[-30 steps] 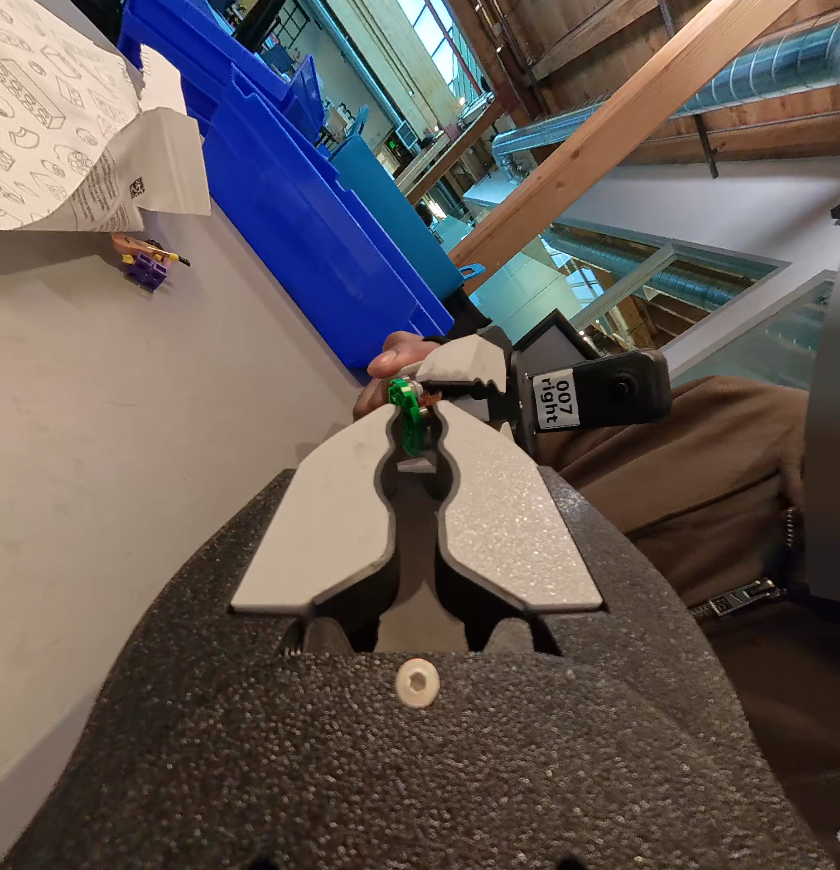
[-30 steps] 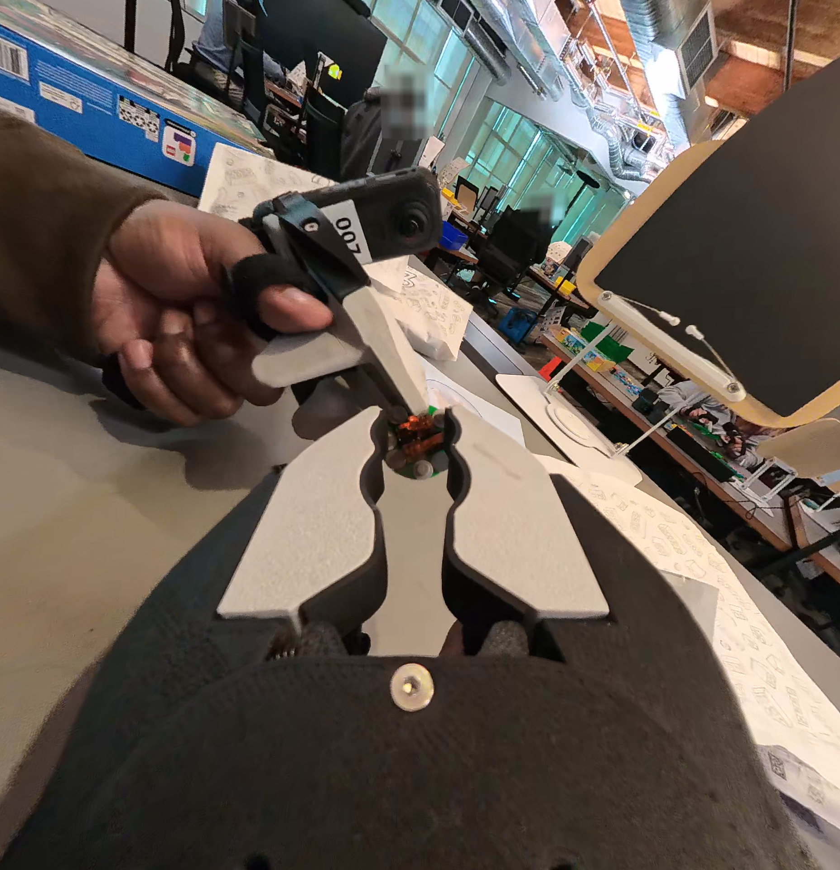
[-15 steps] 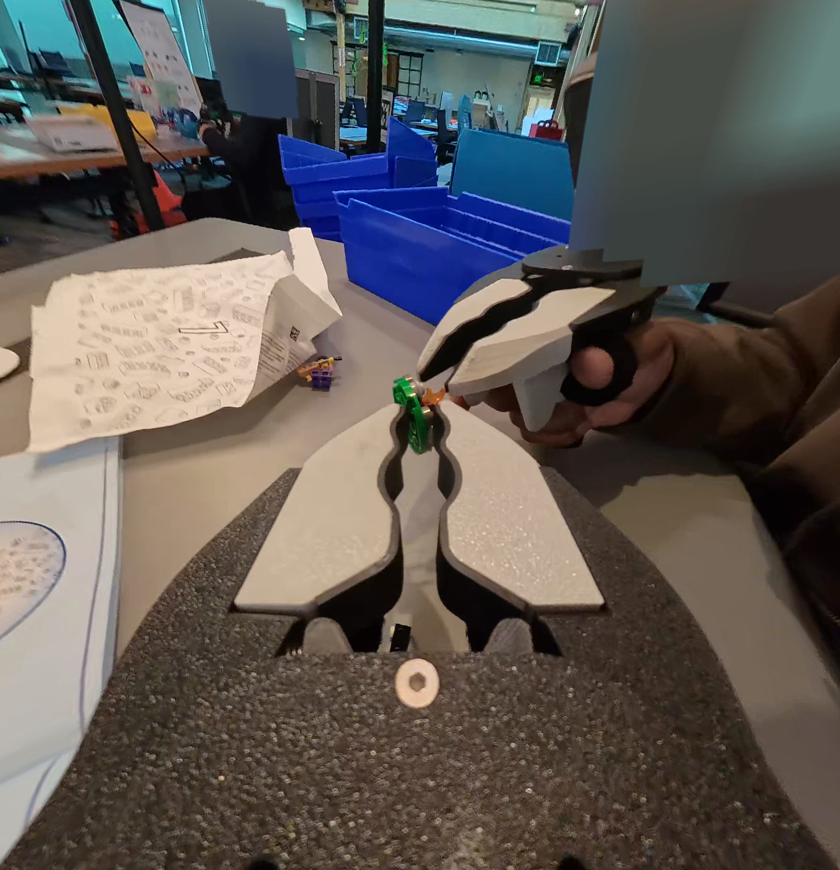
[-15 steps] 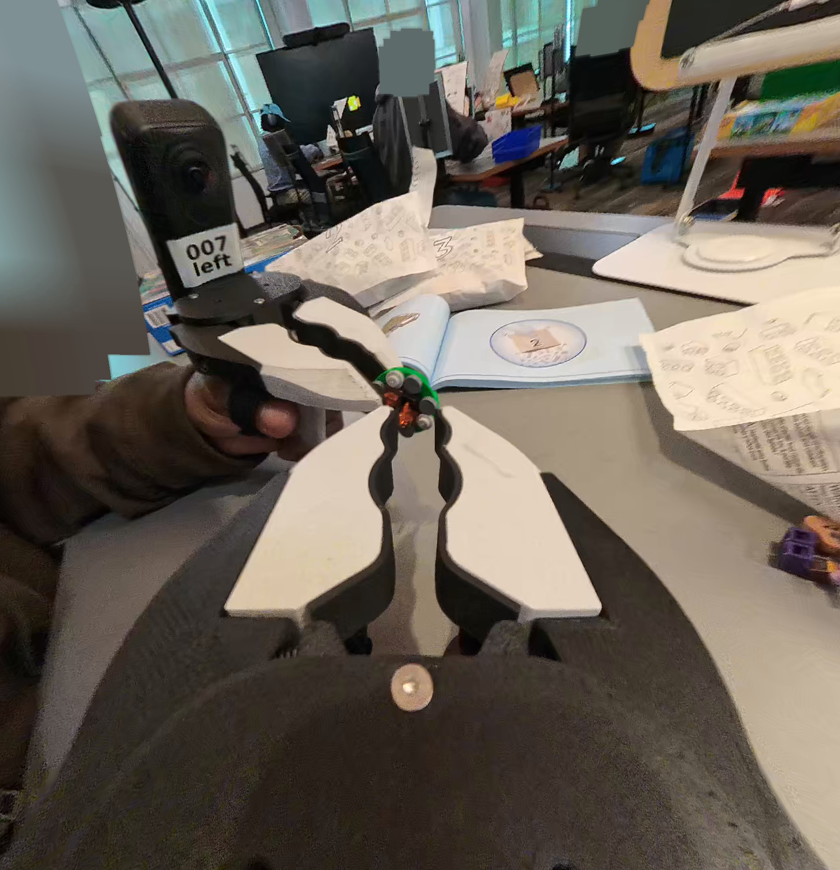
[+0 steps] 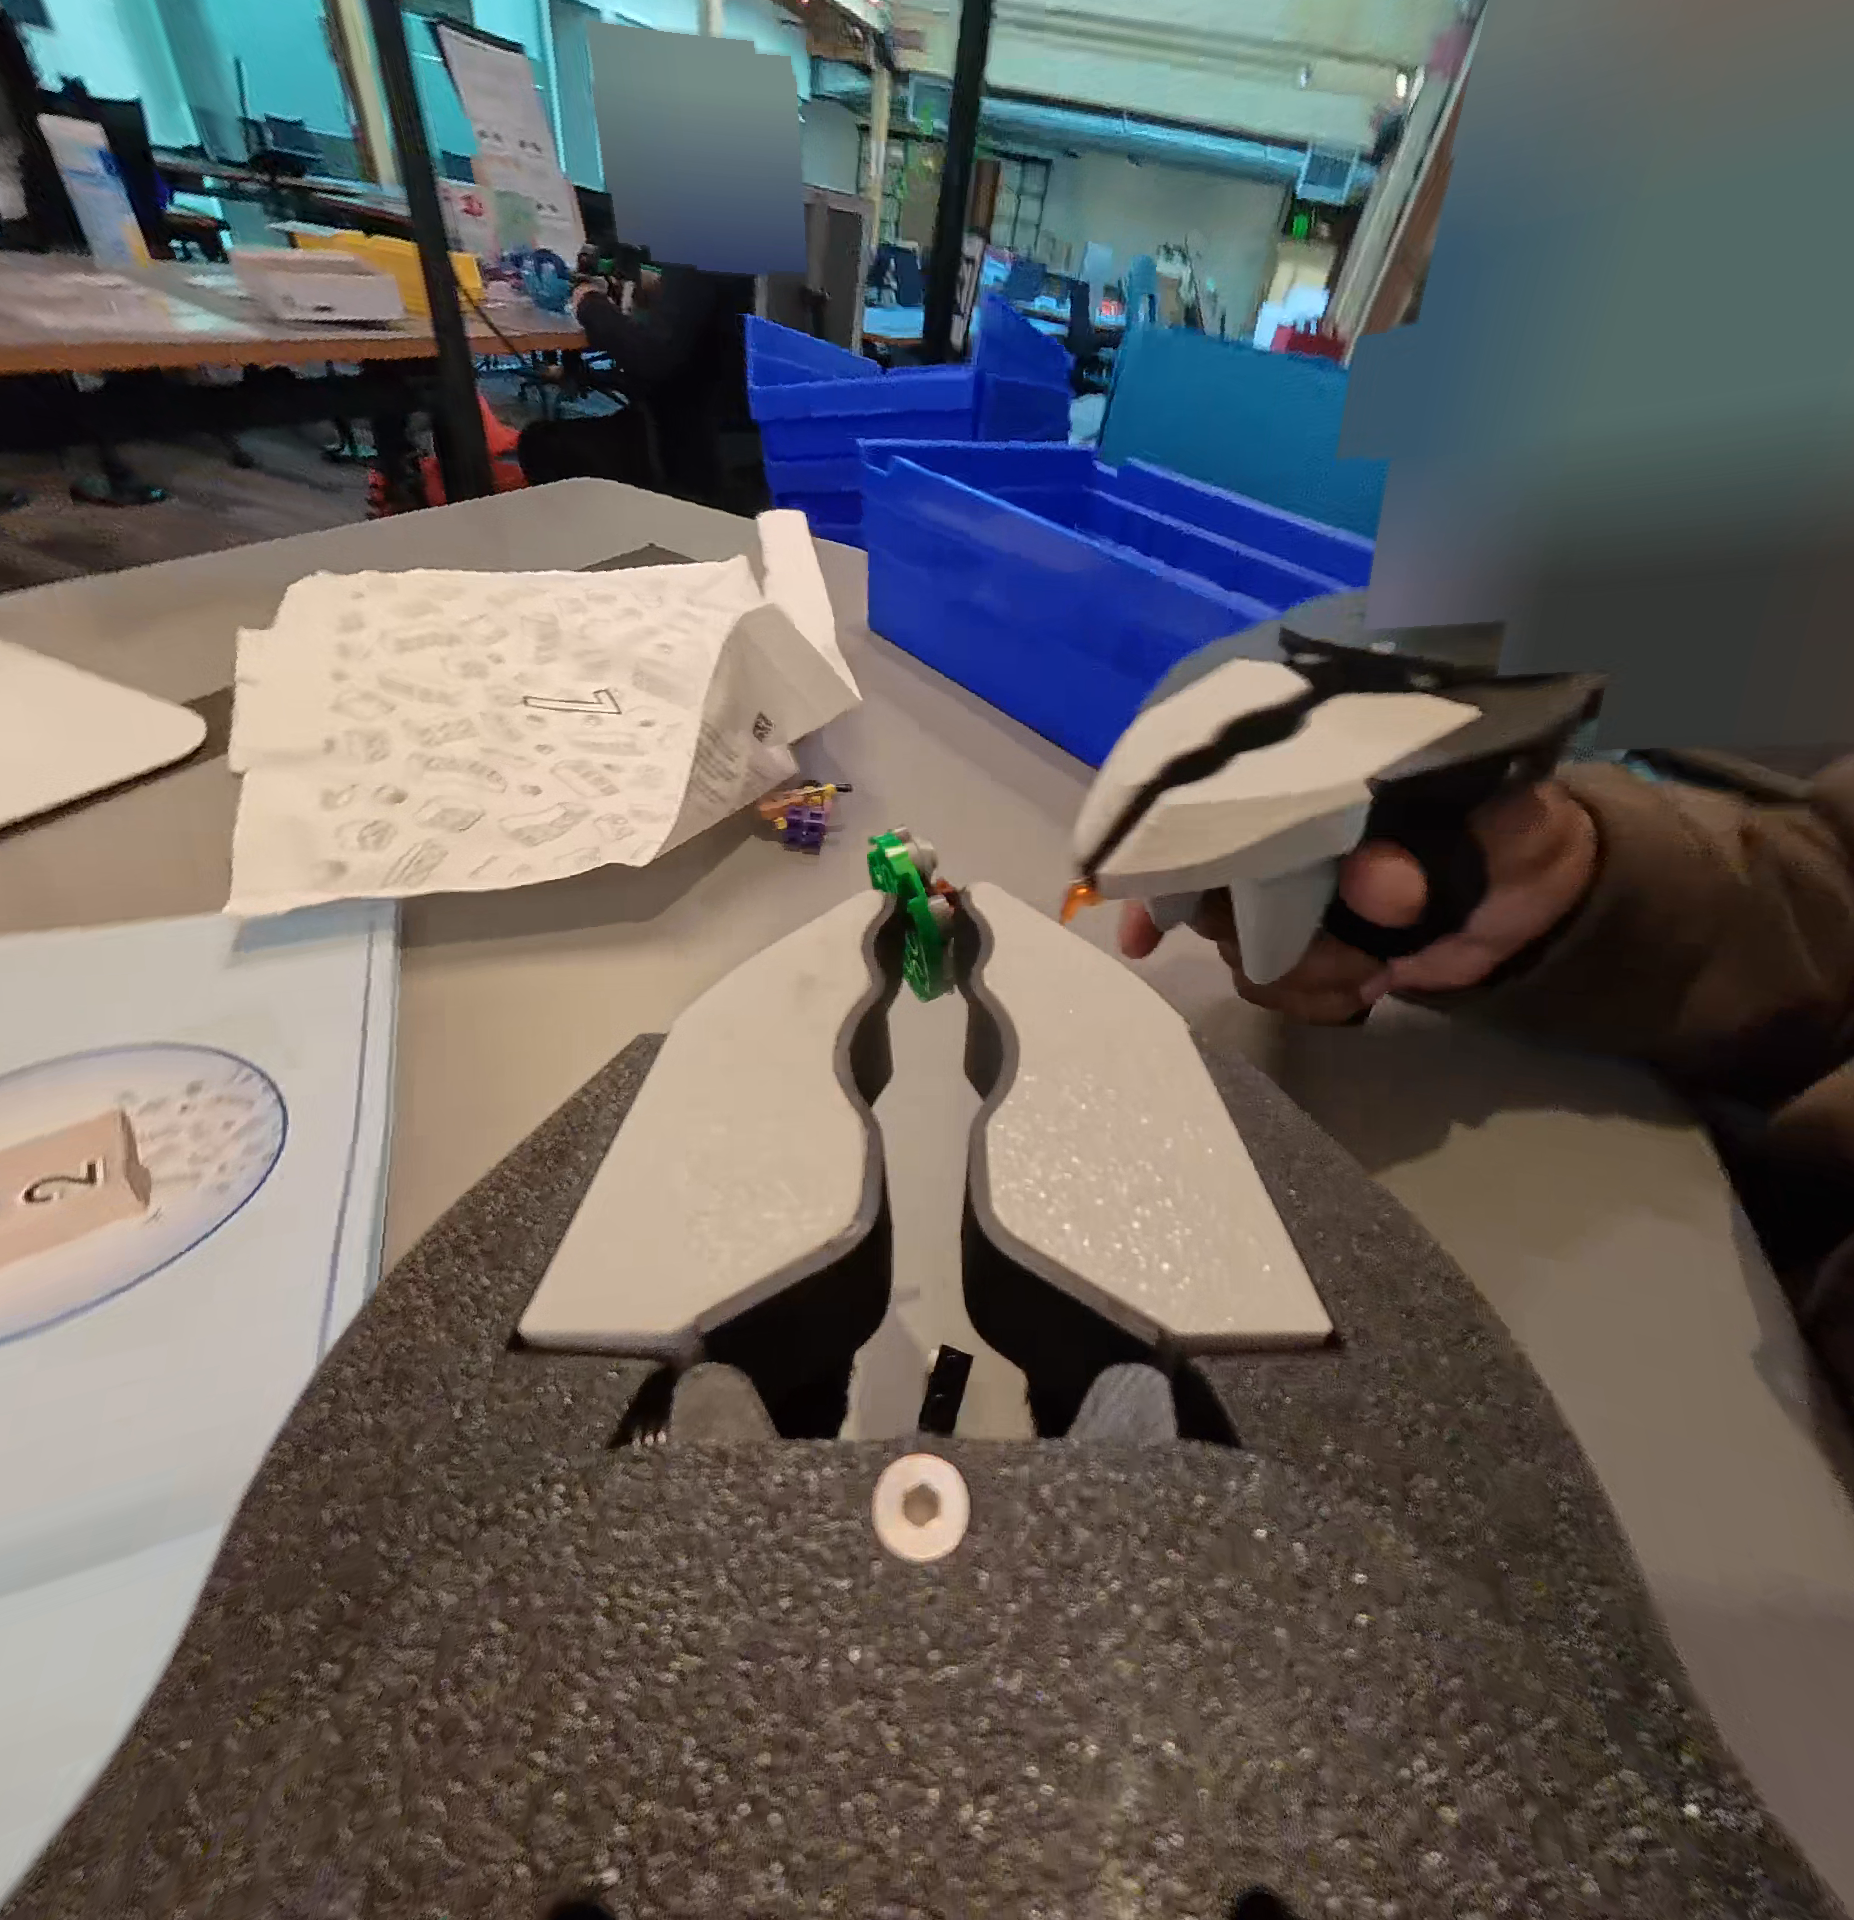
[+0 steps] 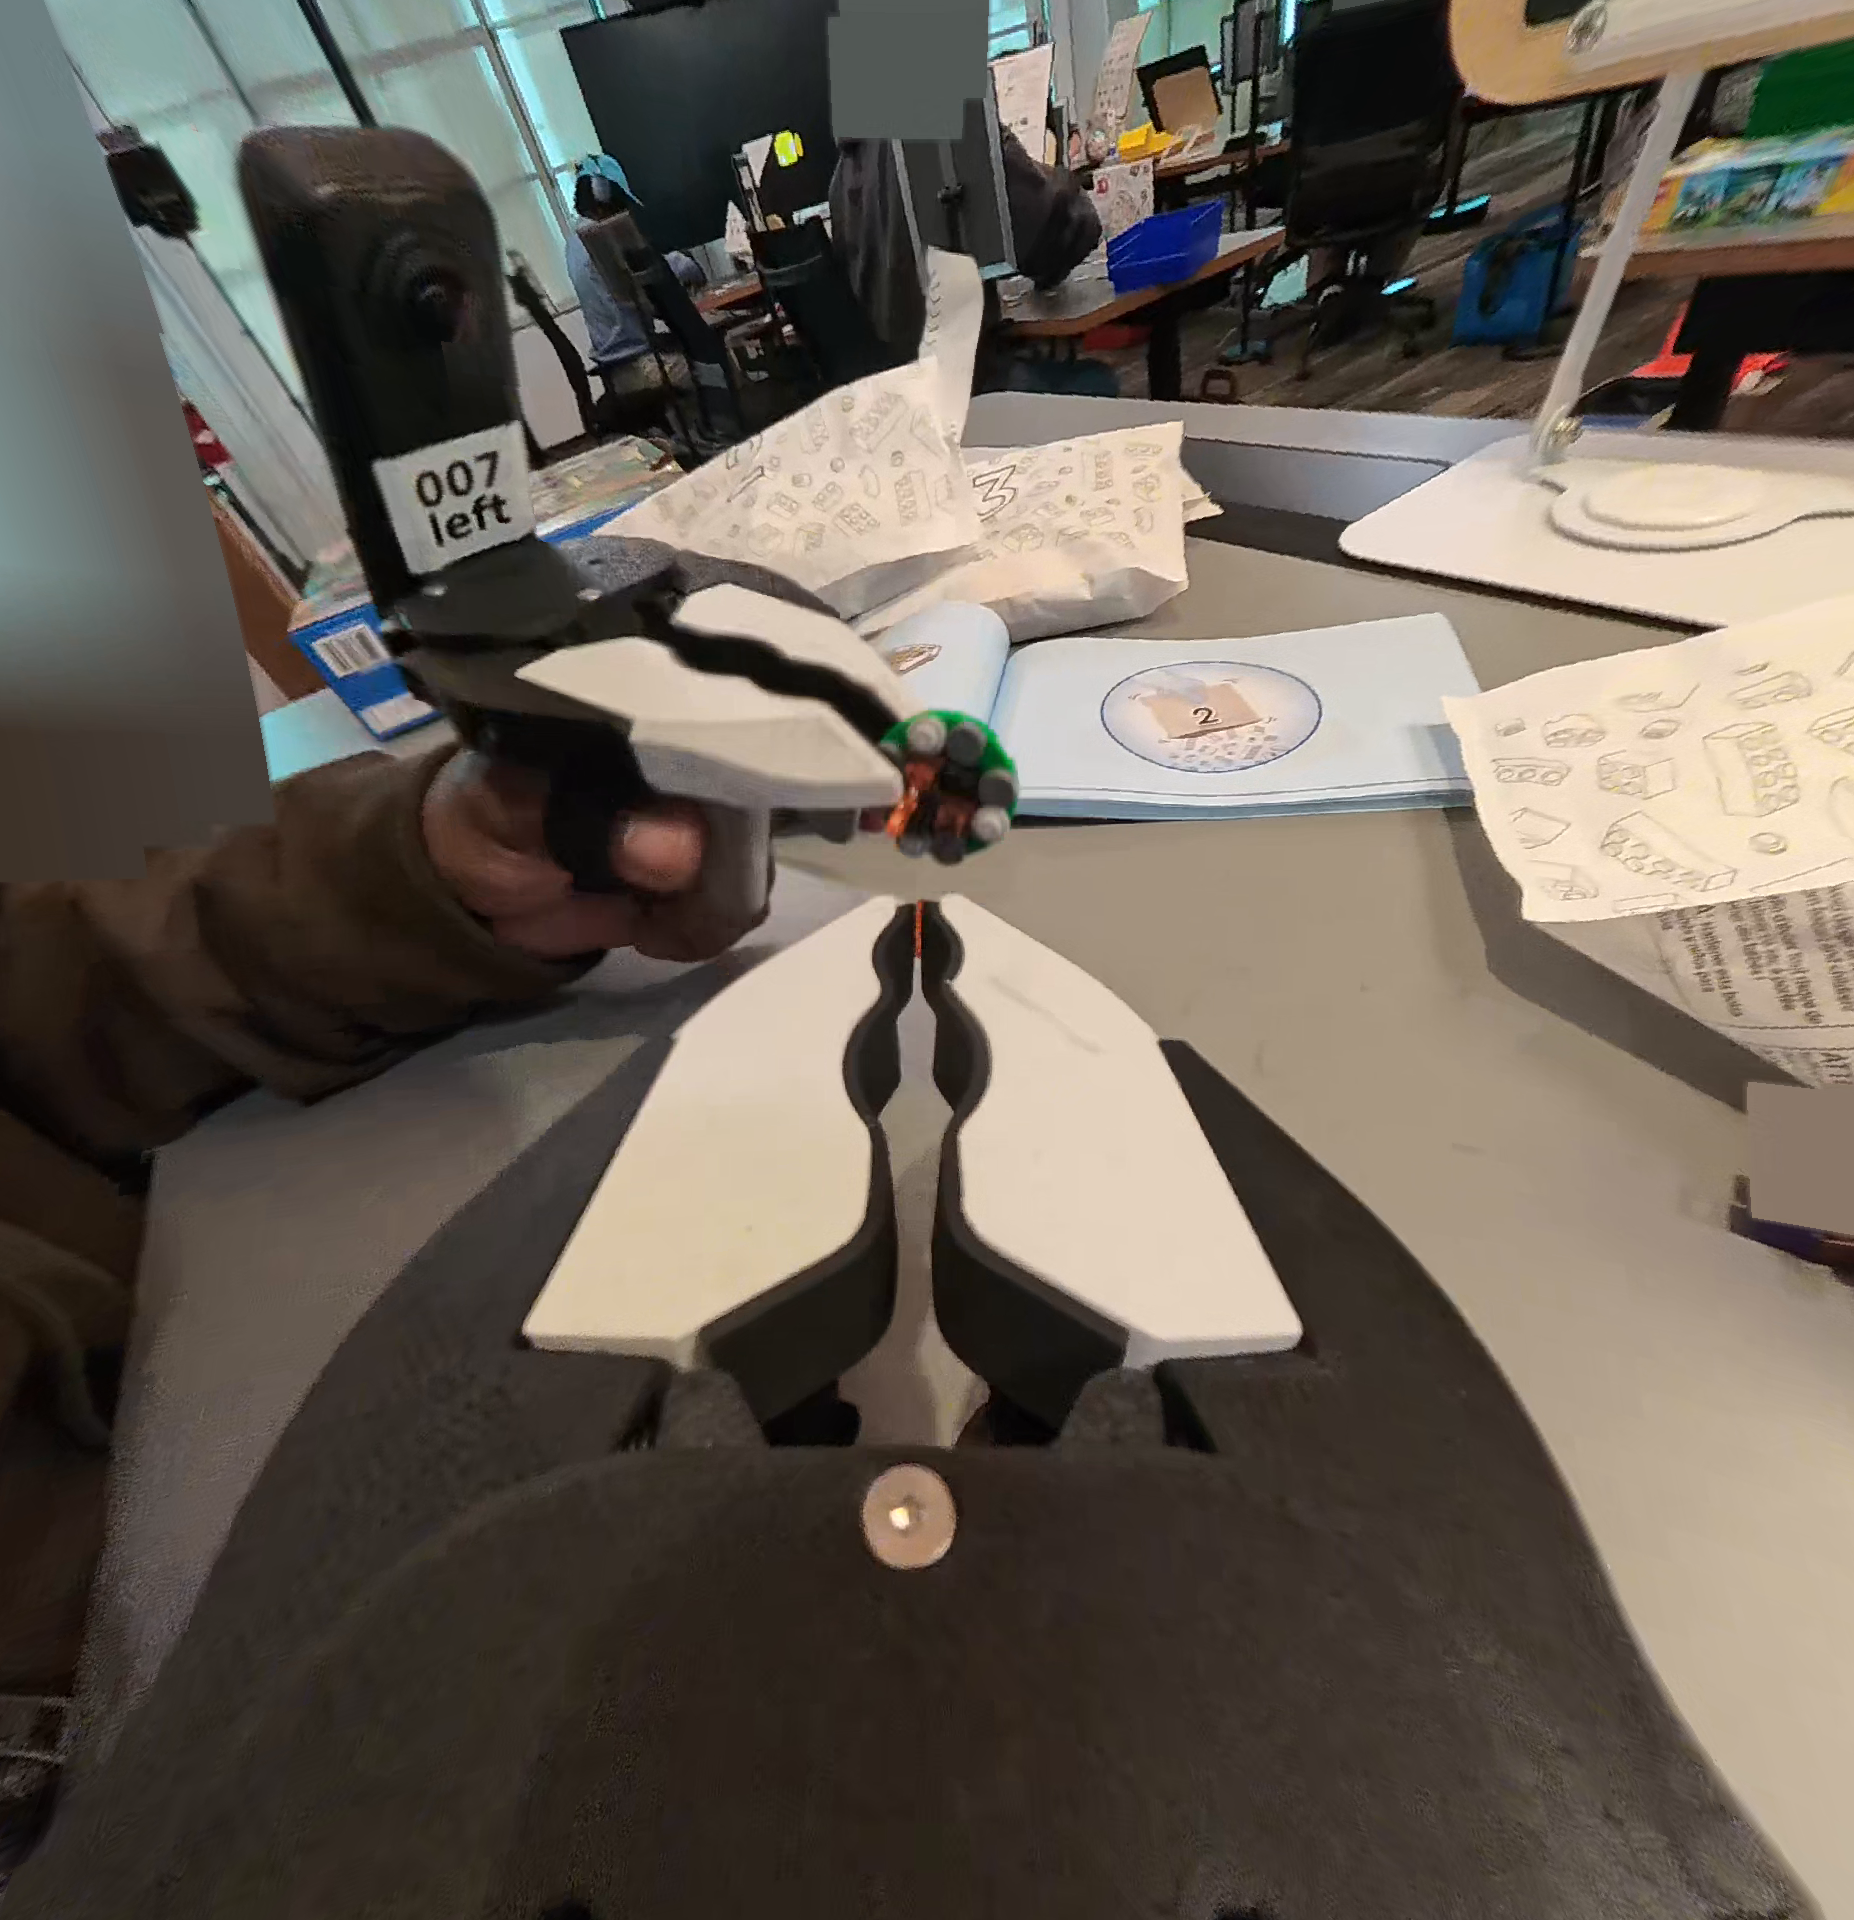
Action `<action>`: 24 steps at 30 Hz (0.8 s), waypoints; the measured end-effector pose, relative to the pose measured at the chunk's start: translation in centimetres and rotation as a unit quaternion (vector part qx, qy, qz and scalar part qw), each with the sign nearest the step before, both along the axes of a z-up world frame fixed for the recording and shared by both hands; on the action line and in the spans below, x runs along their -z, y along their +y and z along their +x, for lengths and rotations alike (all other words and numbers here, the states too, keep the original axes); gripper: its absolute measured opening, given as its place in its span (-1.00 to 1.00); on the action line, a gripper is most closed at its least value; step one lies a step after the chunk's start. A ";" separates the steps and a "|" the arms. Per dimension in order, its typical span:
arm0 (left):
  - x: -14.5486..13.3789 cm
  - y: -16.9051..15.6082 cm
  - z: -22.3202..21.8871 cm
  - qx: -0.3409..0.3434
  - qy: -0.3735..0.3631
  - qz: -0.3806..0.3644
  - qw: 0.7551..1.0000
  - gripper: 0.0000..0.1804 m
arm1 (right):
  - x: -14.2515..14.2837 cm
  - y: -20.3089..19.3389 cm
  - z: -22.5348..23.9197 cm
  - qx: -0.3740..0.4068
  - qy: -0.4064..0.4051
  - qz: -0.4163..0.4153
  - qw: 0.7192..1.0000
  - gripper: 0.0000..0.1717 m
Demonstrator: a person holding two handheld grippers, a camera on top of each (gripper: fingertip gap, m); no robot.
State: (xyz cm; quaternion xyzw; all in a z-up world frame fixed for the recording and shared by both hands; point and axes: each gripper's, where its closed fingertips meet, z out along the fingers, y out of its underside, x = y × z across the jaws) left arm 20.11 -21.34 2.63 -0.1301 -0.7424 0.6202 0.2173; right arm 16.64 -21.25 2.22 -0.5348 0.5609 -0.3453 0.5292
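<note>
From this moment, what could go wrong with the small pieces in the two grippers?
1. The right gripper pinches only a thin orange sliver at its very tips; it may slip out and drop.
2. The left gripper holds the green round plate assembly by its edge, tilted; a push from the side may twist it loose.

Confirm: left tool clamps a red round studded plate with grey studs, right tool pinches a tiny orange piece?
Not quite: the round studded plate in the left tool is green, not red, as the right wrist view shows. The grey studs are right, and the right tool does pinch a thin orange piece.
</note>
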 end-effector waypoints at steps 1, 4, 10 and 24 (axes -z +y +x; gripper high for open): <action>-0.1 0.0 0.5 -0.002 0.023 0.004 1.000 -0.91 | -0.2 -0.1 -0.1 0.005 -0.005 -0.004 1.000 -0.98; -0.7 0.2 0.5 0.021 0.088 0.008 0.996 -0.91 | -1.2 -0.9 -1.1 0.033 -0.025 -0.013 0.999 -0.99; -1.6 0.4 0.2 0.061 0.216 0.017 0.974 -0.91 | -5.3 -8.1 -8.5 0.228 -0.021 -0.115 0.967 -0.98; -1.3 0.2 -1.5 0.063 0.223 0.028 0.972 -0.90 | -5.1 -16.2 -18.0 0.403 0.134 -0.205 0.882 -0.69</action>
